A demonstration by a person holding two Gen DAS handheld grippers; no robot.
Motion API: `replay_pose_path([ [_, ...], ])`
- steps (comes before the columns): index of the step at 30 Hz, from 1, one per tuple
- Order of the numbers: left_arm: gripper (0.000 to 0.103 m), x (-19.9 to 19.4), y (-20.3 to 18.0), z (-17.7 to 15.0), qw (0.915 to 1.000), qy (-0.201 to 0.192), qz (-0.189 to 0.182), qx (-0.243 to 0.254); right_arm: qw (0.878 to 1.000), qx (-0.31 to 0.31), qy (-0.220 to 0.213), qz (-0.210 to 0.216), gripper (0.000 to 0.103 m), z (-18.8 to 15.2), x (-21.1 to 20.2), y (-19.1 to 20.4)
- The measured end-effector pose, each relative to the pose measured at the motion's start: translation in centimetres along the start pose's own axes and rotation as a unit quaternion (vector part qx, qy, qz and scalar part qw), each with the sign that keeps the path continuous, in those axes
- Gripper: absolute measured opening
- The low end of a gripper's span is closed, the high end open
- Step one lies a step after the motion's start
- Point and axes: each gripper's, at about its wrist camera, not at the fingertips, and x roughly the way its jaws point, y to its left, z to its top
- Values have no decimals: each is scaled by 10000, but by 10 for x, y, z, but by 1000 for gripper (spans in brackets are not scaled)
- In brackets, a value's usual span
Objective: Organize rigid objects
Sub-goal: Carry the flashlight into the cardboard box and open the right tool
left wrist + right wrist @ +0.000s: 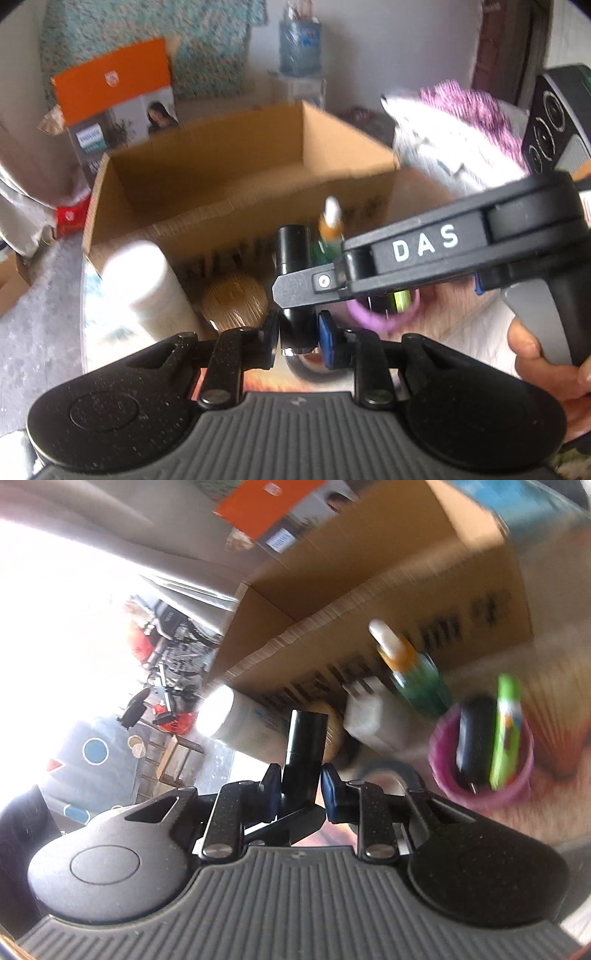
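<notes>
A black cylinder (pixel 293 254) stands upright between my left gripper's (pixel 297 328) fingers, which are shut on its lower part. My right gripper (pixel 298 788) is also shut on the same black cylinder (pixel 306 742); its body (pixel 443 251) reaches in from the right in the left wrist view. Behind stands an open cardboard box (pixel 207 177), also in the right wrist view (pixel 369 602). A green bottle with orange collar and white cap (pixel 410 664), a white jar (pixel 147 288), a wooden lid (pixel 234 301) and a purple cup (pixel 484 753) holding a black item and a green card stand beside it.
An orange and grey carton (pixel 114 99) stands behind the box at the left. A blue water jug (pixel 299 48) stands at the back. A patterned cloth (pixel 454 140) lies at the right. A white block (pixel 369 709) stands by the green bottle.
</notes>
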Motion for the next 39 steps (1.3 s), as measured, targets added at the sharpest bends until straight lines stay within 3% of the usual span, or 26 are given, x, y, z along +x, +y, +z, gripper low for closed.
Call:
replay_pose_path([
  [4, 23, -12, 19, 33, 9992, -275, 93, -267, 9983, -520, -166, 182, 22, 31, -7, 28],
  [8, 23, -7, 44, 70, 9982, -298, 150, -495, 9966, -685, -29, 453, 21, 73, 2, 47],
  [12, 23, 13, 73, 99, 9971, -102, 268, -698, 9956, -817, 139, 433, 21, 121, 25, 61],
  [19, 23, 73, 120, 135, 9925, 520, 498, -990, 9931, -488, 1014, 327, 21, 208, 110, 60],
  [25, 26, 115, 134, 140, 9872, 952, 1004, -790, 9864, -343, 1602, 117, 21, 243, 184, 47],
  [26, 31, 119, 135, 140, 9866, 987, 1072, -729, 9847, -321, 1709, 103, 21, 248, 196, 44],
  [31, 40, 123, 140, 143, 9861, 1026, 1115, -687, 9764, -290, 2136, -153, 21, 252, 247, 28],
  [36, 48, 124, 146, 146, 9864, 975, 1104, -733, 9736, -267, 2246, -299, 24, 255, 281, 20],
  [37, 50, 123, 147, 146, 9865, 956, 1098, -746, 9742, -238, 2226, -295, 25, 257, 285, 20],
  [39, 53, 120, 147, 147, 9870, 915, 1075, -771, 9745, -185, 2214, -301, 38, 261, 290, 20],
])
